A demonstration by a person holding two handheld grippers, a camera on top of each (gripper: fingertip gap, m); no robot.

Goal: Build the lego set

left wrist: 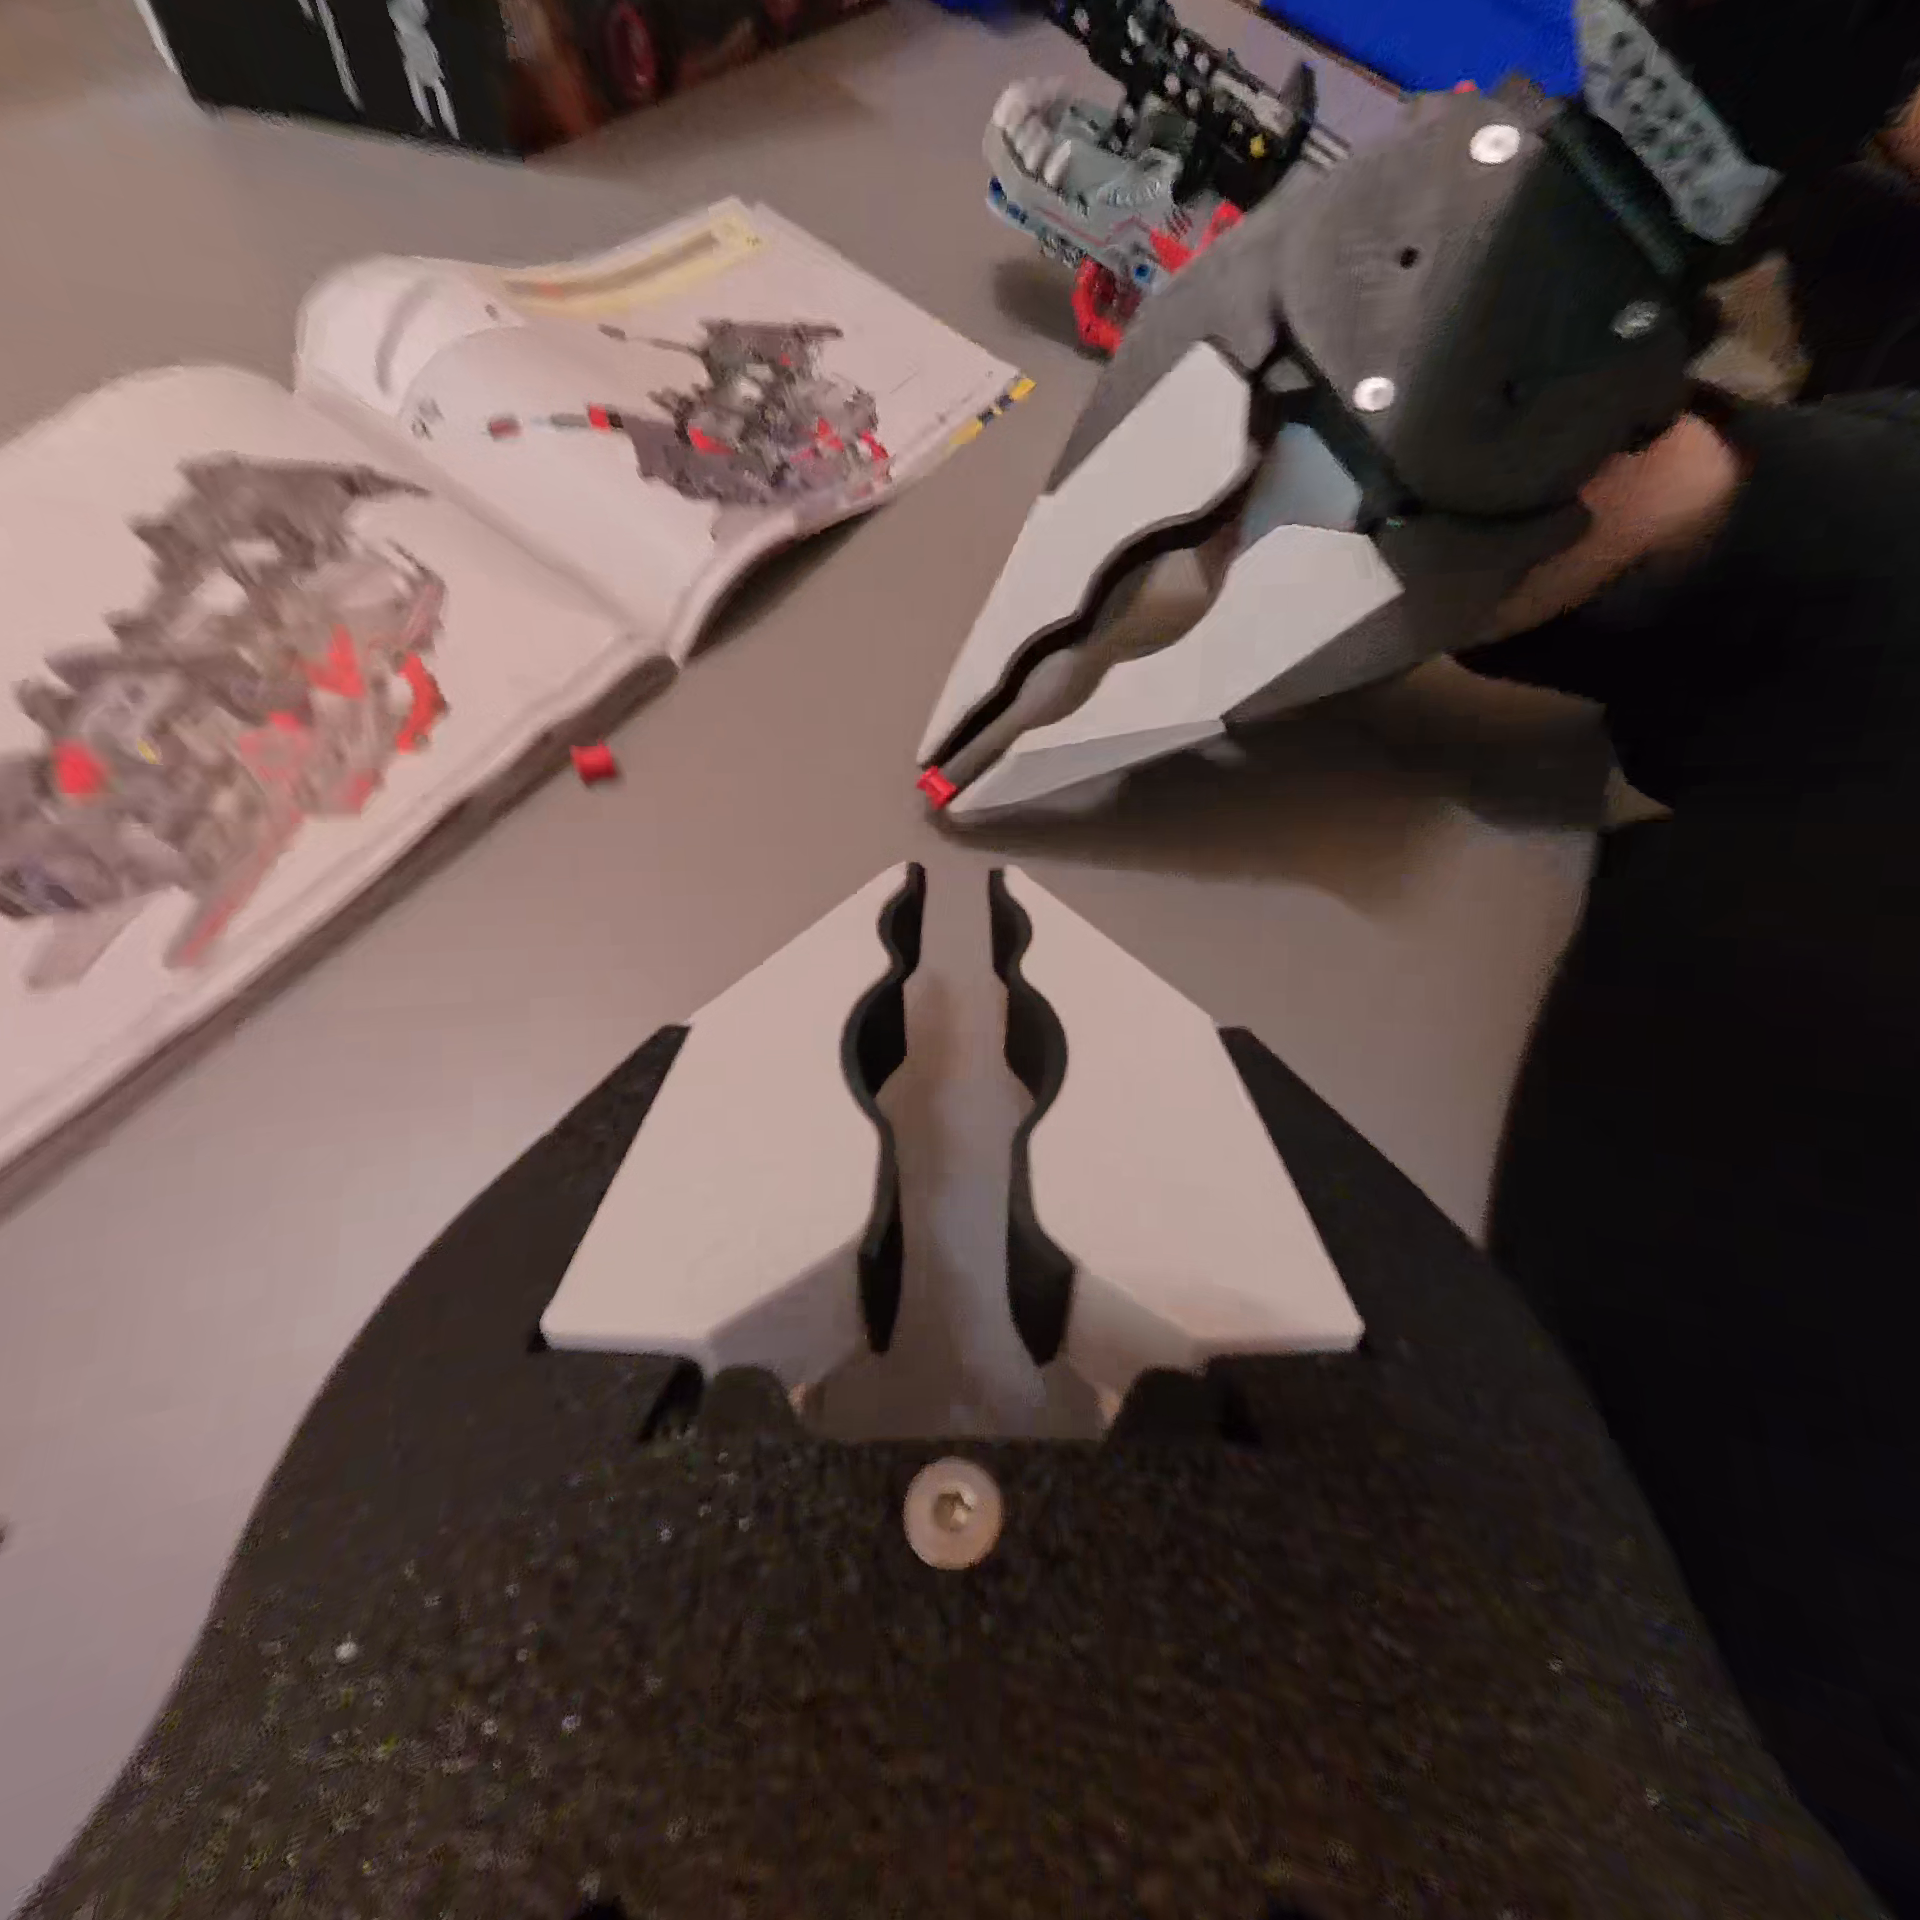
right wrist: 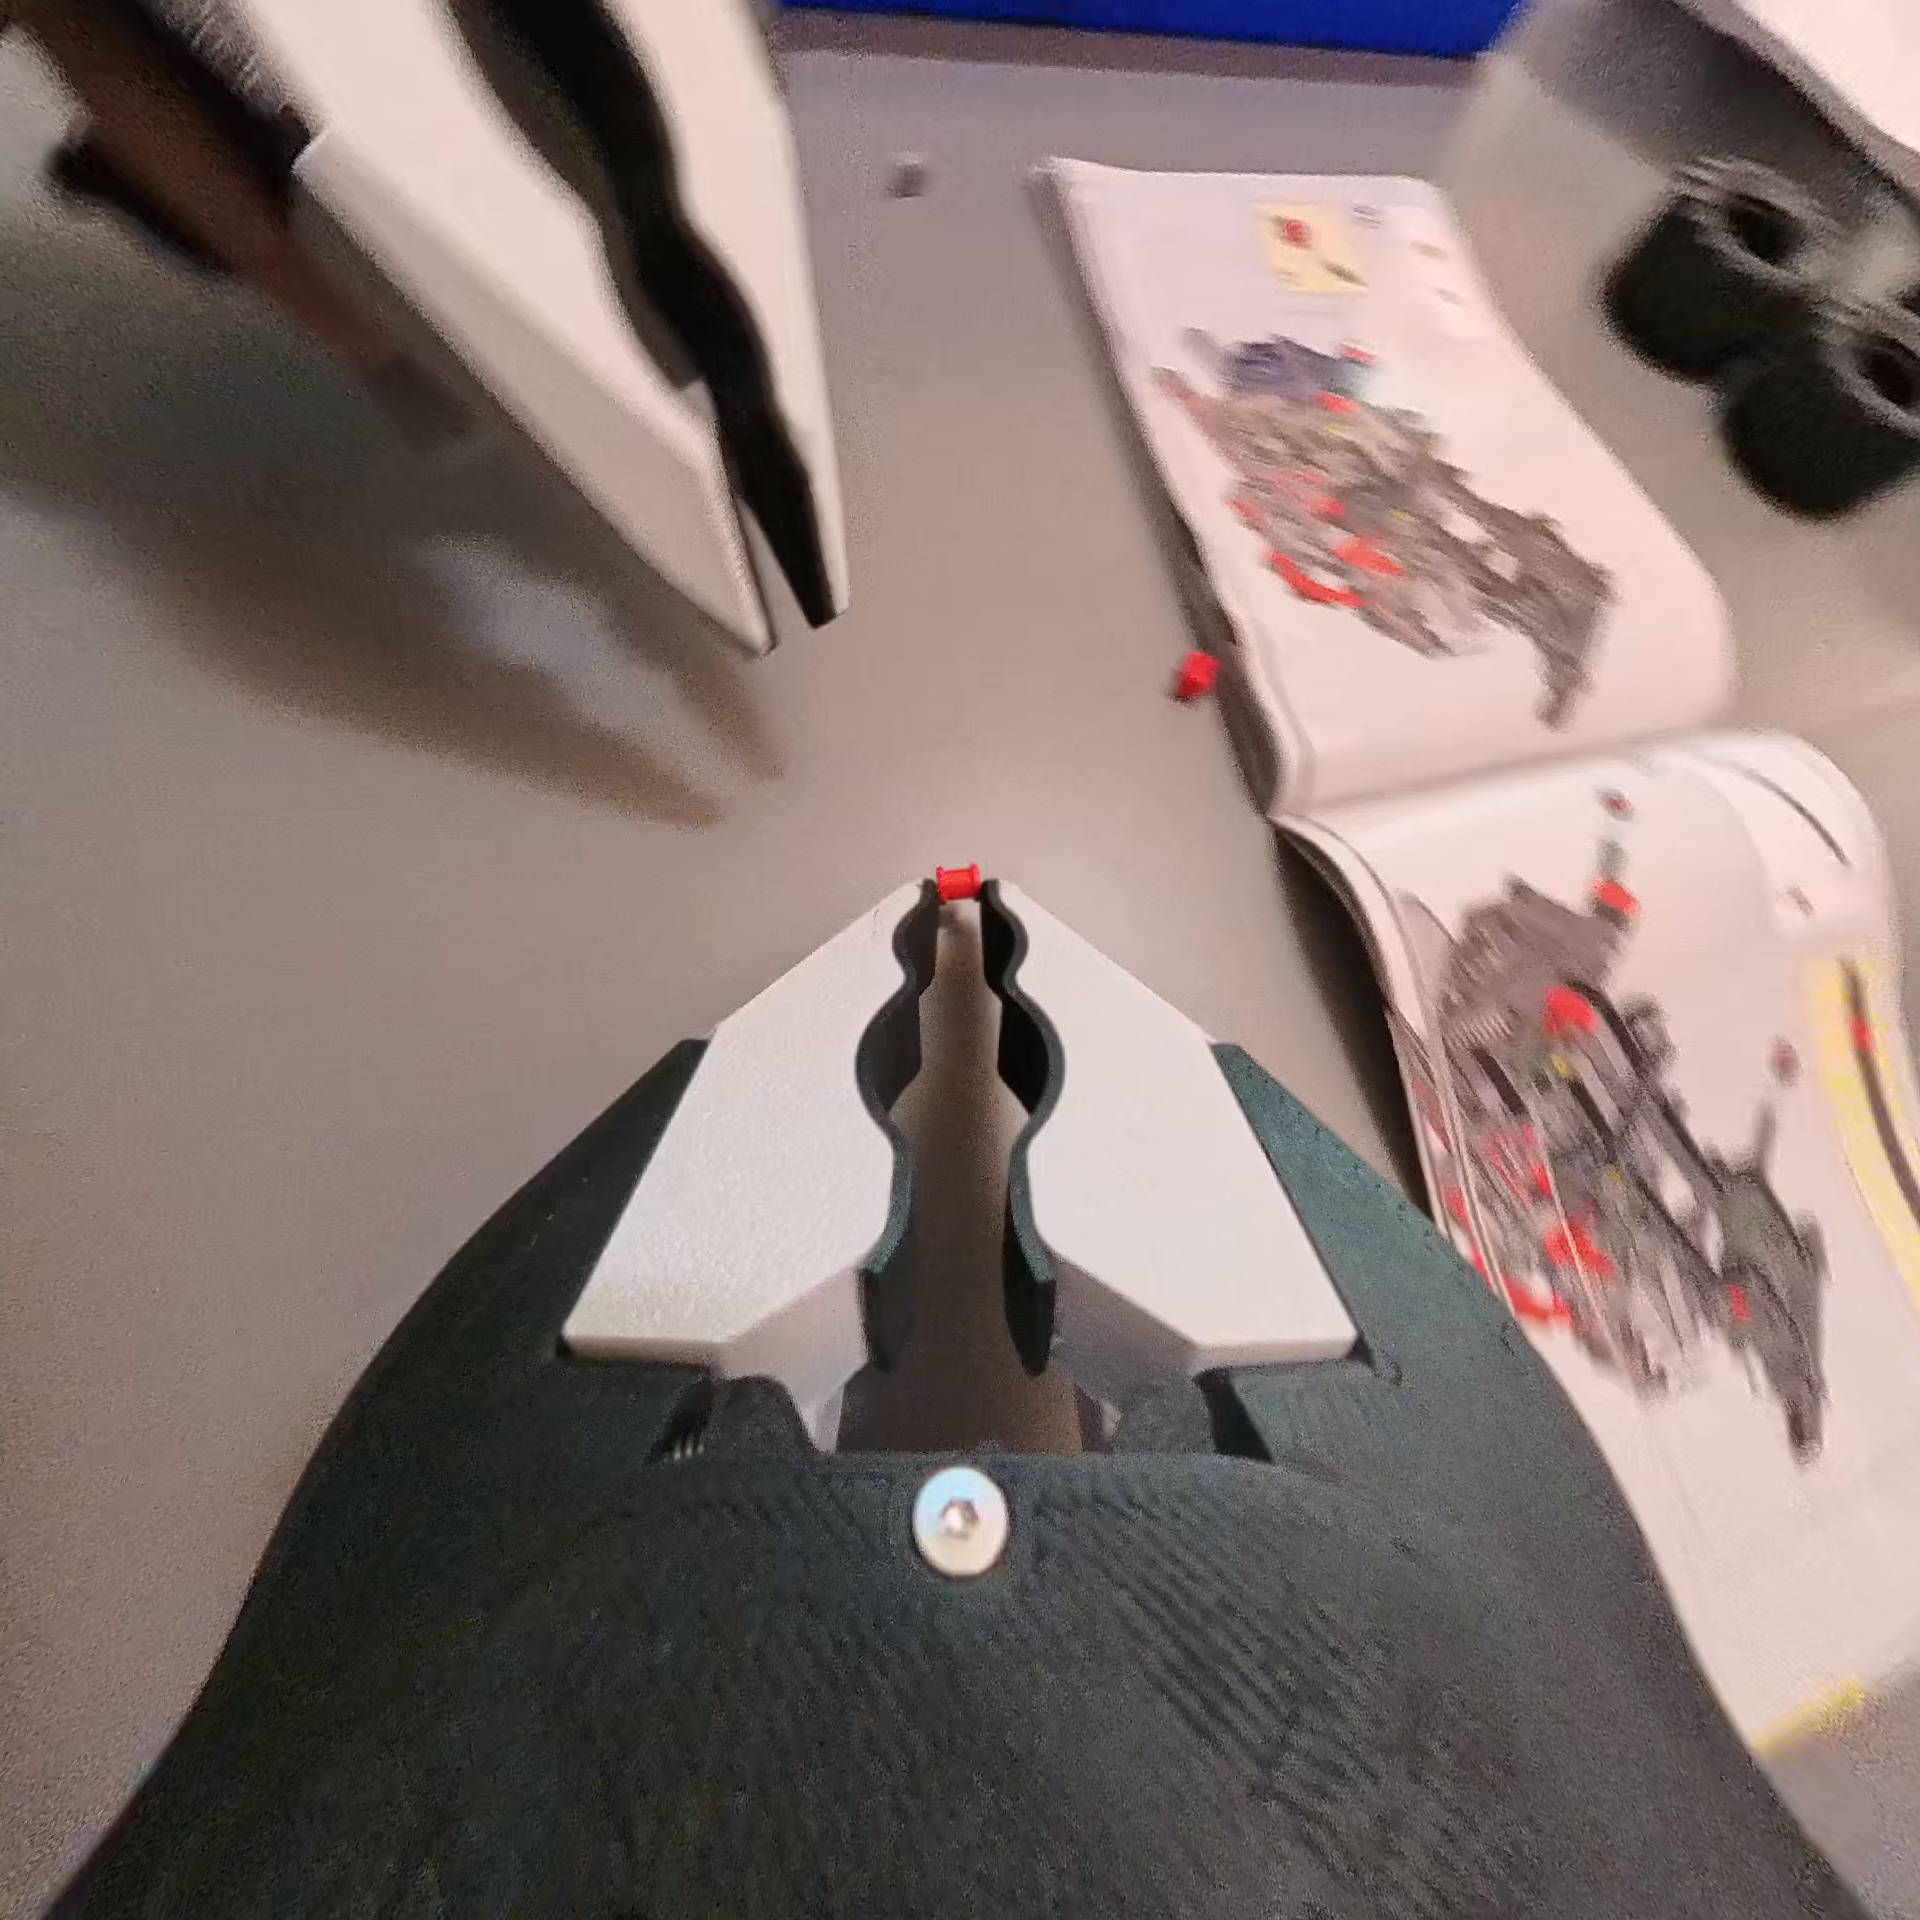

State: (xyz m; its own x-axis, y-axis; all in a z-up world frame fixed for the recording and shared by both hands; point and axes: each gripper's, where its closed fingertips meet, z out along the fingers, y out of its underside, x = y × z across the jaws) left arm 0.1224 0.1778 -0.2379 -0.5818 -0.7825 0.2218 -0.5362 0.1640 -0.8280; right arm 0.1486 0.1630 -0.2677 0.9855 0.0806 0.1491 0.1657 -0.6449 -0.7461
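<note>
Over the grey desk (left wrist: 727, 1143), right claw (right wrist: 957, 889) pinches a tiny red bush (right wrist: 955, 882) at its tips, left claw (left wrist: 954, 873) hangs released and empty nearby; fitting it onto the model (left wrist: 1132, 177) looks next, needing careful alignment.

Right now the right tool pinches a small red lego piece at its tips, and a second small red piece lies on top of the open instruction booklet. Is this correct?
Not quite. The second small red piece lies on the grey table beside the open instruction booklet, not on it, as the right wrist view shows. The right tool does pinch a small red lego piece.
</note>
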